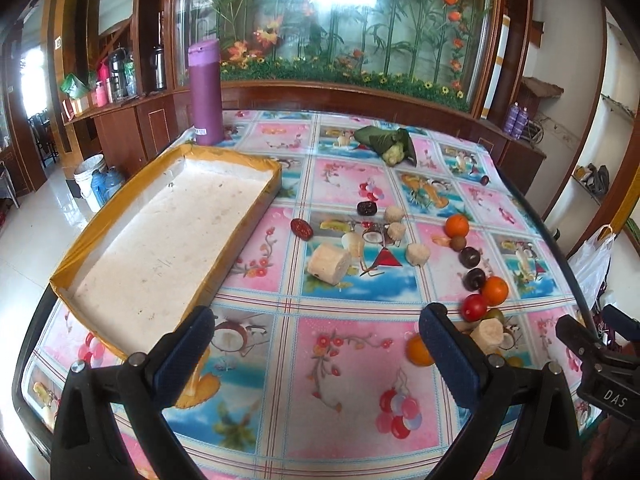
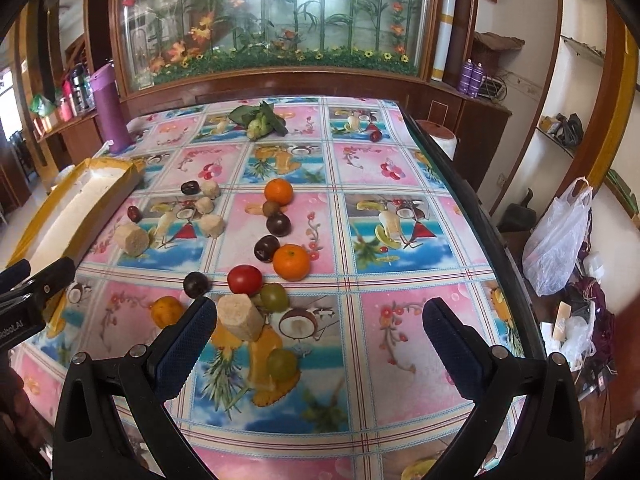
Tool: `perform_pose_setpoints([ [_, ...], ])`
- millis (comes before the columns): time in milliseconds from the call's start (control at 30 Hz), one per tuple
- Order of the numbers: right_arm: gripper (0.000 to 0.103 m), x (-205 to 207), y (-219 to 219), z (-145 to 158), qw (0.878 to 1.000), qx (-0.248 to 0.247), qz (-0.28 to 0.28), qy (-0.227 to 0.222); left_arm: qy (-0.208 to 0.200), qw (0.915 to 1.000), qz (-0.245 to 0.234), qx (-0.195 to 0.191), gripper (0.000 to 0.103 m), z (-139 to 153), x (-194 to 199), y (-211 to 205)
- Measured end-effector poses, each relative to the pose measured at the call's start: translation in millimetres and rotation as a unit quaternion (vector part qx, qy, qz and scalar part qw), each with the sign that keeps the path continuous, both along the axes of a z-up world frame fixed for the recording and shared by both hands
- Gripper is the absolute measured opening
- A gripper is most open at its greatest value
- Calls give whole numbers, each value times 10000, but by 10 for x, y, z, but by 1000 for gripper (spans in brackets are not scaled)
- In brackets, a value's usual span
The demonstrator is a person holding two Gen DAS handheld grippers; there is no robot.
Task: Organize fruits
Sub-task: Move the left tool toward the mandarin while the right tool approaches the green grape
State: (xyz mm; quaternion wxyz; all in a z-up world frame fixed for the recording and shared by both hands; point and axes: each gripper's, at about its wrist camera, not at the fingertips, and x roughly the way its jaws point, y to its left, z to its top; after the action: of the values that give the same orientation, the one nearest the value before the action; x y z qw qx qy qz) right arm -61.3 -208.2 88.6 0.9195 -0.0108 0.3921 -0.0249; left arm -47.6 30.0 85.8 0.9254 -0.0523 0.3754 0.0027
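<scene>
Two grippers, the left gripper (image 1: 316, 332) and the right gripper (image 2: 320, 326), hang over the table with jaws wide apart, holding nothing. The shallow yellow-edged white tray (image 1: 100, 236) has no fruit in it. Right of the tray lie round orange tangerines (image 2: 291, 262), dark plums (image 2: 267, 248), a red tomato (image 2: 245, 279), green grapes (image 2: 274, 297) and pale cut chunks (image 1: 329, 263).

Both cameras sit low over the table's near edge, facing the glass case (image 1: 336, 24) at 12 o'clock. The left view holds the tray (image 1: 160, 236) close at 10 o'clock; the right view, further right, shows it at 9 o'clock. Both share the fruit, the bottle (image 2: 108, 112) and the tablecloth (image 2: 400, 240).
</scene>
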Motion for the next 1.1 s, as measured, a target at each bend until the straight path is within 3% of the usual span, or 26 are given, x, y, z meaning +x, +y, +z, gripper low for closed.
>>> perform_pose_setpoints([
  [300, 103, -97, 61, 82, 9996, -20, 88, -256, -303, 9995, 43, 57, 103, 87, -144, -38],
  [1100, 103, -157, 16, 11, 9998, 58, 50, -168, -264, 9996, 9, 97, 103, 88, -197, -83],
])
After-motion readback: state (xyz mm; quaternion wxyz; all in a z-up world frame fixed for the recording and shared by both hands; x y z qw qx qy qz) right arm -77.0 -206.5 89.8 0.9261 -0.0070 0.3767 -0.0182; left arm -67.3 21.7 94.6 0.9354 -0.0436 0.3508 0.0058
